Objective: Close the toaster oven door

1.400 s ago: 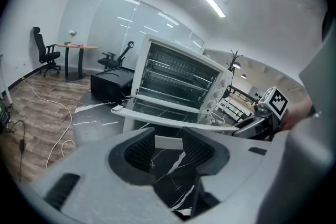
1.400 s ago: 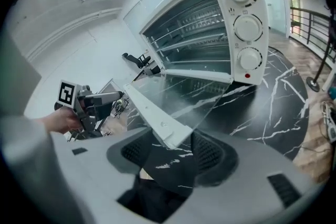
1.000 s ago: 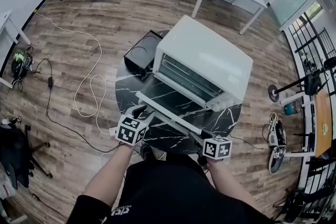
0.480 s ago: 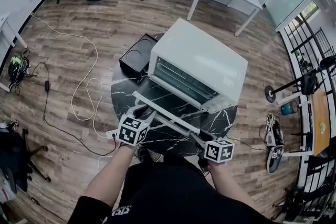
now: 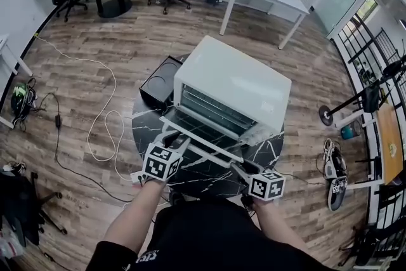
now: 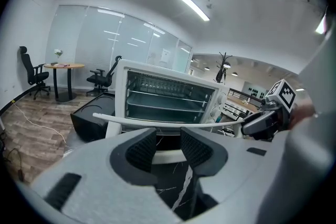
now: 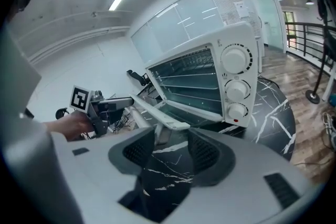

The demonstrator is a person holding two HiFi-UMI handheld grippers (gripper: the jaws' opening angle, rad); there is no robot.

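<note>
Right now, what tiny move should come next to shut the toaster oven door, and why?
Probably lift the handle higher and tip it toward the toaster oven. The door is only partway up, slanting out from the bottom edge, and the wire racks inside show in the open front, so it needs more swing before it meets the frame.

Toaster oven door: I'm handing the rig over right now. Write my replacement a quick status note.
Left gripper: open, jaws just been closing; the door front edge lies across the gap, not clamped.
Right gripper: open, jaws just reopened slightly; at the door's right corner, not clamped.
Things: toaster oven on the black marble table; the door is open, tilted partway up.
Done: both grippers are at the door's front edge.
Left: swing the door up until shut, then back both grippers away.
</note>
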